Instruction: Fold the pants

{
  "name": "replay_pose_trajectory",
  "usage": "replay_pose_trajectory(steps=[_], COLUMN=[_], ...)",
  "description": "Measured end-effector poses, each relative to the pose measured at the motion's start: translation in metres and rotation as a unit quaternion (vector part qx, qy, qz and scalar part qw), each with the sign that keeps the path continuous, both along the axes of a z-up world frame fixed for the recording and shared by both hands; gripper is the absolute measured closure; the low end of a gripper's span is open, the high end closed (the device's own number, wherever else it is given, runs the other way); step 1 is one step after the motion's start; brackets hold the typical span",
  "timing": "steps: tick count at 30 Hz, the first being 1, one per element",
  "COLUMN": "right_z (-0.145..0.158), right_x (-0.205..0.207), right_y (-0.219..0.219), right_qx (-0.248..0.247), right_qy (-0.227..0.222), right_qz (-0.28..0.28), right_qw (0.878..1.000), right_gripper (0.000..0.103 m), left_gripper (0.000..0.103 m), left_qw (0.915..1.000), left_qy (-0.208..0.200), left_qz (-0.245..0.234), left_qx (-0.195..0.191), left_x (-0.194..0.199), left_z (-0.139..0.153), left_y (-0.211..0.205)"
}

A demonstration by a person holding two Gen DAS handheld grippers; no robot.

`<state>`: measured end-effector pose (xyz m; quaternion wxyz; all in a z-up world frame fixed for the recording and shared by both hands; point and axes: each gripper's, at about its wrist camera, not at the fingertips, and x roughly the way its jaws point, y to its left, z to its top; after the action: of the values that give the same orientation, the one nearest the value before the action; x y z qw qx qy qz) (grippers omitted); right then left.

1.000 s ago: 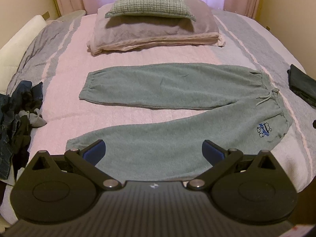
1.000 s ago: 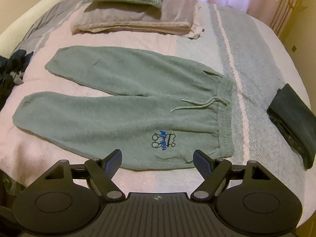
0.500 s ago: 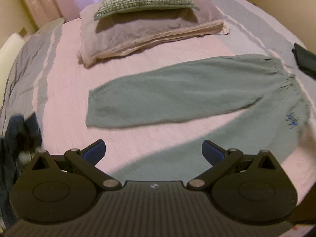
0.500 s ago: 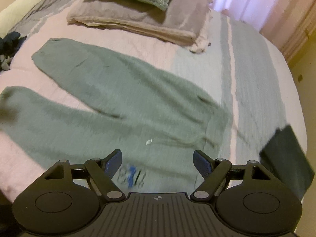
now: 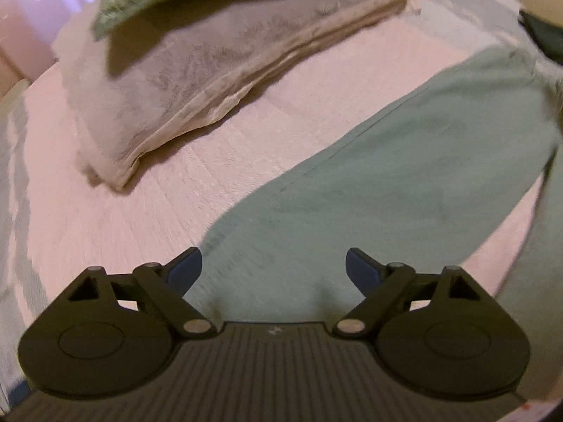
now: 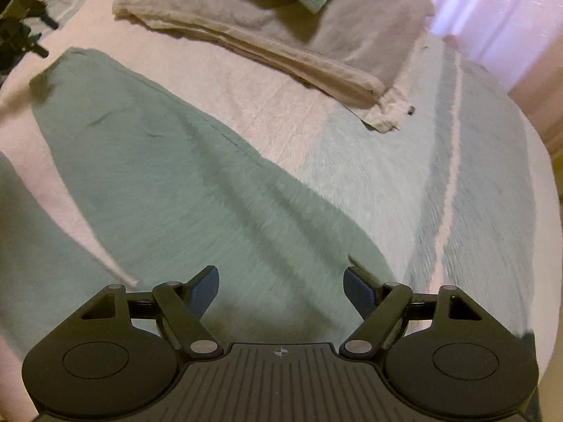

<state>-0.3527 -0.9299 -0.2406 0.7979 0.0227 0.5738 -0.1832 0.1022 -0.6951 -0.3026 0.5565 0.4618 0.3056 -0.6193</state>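
One pair of green pants (image 5: 404,183) lies flat on the bed (image 5: 147,218), near two stacked pillows (image 6: 281,28) at the far end. The left gripper (image 5: 274,267) has just been closing a little but stands wide, over the far leg's cuff end, gripping nothing. The right gripper (image 6: 281,288) is wide apart above the waist end, empty too. Both views are blurred; the near leg is cut off.
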Motion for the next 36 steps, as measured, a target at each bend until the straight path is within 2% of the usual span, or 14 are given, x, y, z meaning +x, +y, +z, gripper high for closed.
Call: replay_pose_trajectory(steps=[3,5,9,12,14,19,21,23,24,25,28,31,36], right_z=[-0.023,-0.036,-0.054,-0.062,-0.066,-0.077,-0.079,-0.079,-0.077,-0.075,-0.064,-0.062,-0.083], right_x=[0.017,0.024,0.028,0.025,0.021,0.007,0.000,-0.007,-0.011,-0.015,-0.022,-0.022,-0.006], right_y=[-0.028,-0.044,-0.073,-0.084,-0.089,-0.096,-0.100,-0.104,-0.106,-0.109,-0.121,-0.137,-0.170], right_qx=[0.004,0.007,0.011,0.014,0.016,0.021,0.023,0.022,0.021,0.020,0.011,0.021,0.059], right_qy=[0.007,0.012,0.015,0.017,0.022,0.033,0.034,0.041,0.046,0.049,0.054,0.054,0.056], right_qz=[0.013,0.020,0.026,0.022,0.022,0.016,0.011,0.013,0.016,0.019,0.033,0.046,0.066], right_qw=[1.000,1.000,0.999,1.000,0.999,0.999,0.999,0.999,0.999,0.998,0.998,0.997,0.995], right_gripper=[0.029,0.032,0.036,0.037,0.037,0.037,0.037,0.037,0.037,0.037,0.037,0.037,0.037], left_gripper=[0.023,0.032,0.034,0.045,0.060,0.061,0.066,0.082,0.086,0.099,0.100,0.100,0.100], left_qw=[0.9995,0.9992,0.9979,0.9960,0.9946,0.9882,0.9854,0.9835,0.9820,0.9800,0.9779,0.9830,0.9858], left_qy=[-0.008,-0.004,-0.012,-0.016,-0.014,-0.024,-0.032,-0.032,-0.037,-0.051,-0.070,-0.071,-0.080], left_qz=[-0.023,-0.028,-0.036,-0.050,-0.059,-0.094,-0.108,-0.115,-0.121,-0.128,-0.144,-0.131,-0.120], left_qx=[0.020,0.029,0.052,0.073,0.084,0.119,0.128,0.136,0.140,0.143,0.134,0.107,0.086], left_x=[0.015,0.026,0.044,0.053,0.056,0.054,0.049,0.044,0.041,0.038,0.033,0.034,0.029], left_z=[-0.023,-0.036,-0.060,-0.077,-0.087,-0.113,-0.120,-0.121,-0.121,-0.120,-0.108,-0.089,-0.070], left_y=[-0.024,-0.038,-0.061,-0.075,-0.081,-0.090,-0.091,-0.091,-0.090,-0.088,-0.078,-0.066,-0.053])
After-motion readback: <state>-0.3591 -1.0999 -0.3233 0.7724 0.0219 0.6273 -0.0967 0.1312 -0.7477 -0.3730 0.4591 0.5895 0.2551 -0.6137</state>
